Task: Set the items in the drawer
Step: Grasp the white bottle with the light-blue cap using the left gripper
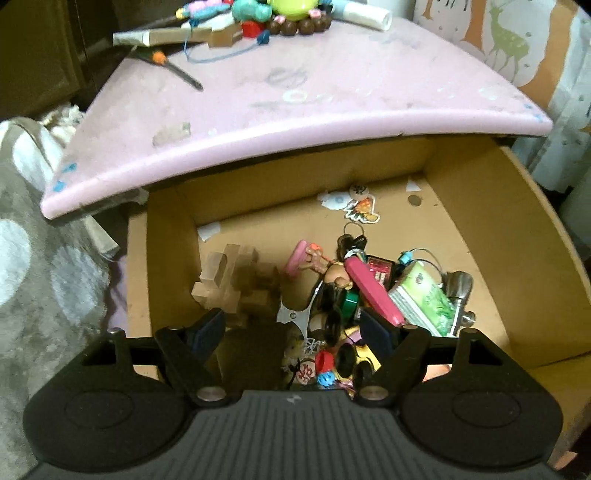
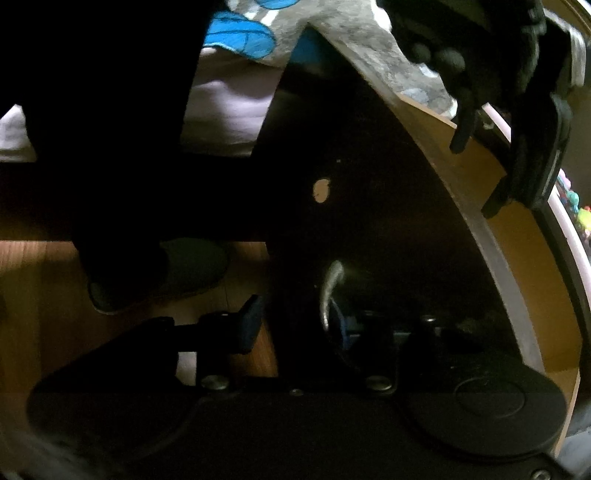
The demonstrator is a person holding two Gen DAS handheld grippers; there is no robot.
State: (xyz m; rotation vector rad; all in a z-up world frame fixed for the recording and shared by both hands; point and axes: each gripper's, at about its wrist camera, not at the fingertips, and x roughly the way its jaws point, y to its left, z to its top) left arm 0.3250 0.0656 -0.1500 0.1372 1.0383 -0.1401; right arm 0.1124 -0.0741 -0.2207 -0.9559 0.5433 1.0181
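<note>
The open wooden drawer [image 1: 546, 258] sits under the pink tabletop [image 1: 295, 110]. It holds a wooden puzzle block [image 1: 232, 280], a pink case [image 1: 369, 288], a green packet [image 1: 424, 295], a metal piece [image 1: 460, 295] and several small trinkets. My left gripper [image 1: 291, 328] hangs over the drawer's near part, open, with nothing between its fingers. In the dark right wrist view, my right gripper [image 2: 295, 325] is at the drawer's dark front panel [image 2: 388, 221]. The silvery handle [image 2: 330, 288] stands between its jaws beside the right pad [image 2: 341, 326]. The left pad [image 2: 251, 321] is apart from it.
At the tabletop's far edge lie a screwdriver [image 1: 173, 68], a flat box [image 1: 162, 37], a small wooden block [image 1: 225, 35], a bead bracelet [image 1: 299, 26], colourful toys [image 1: 251, 9] and a white roll [image 1: 369, 14]. A person's shoe [image 2: 166, 273] rests on the wood floor; a gloved hand [image 2: 443, 55] is above.
</note>
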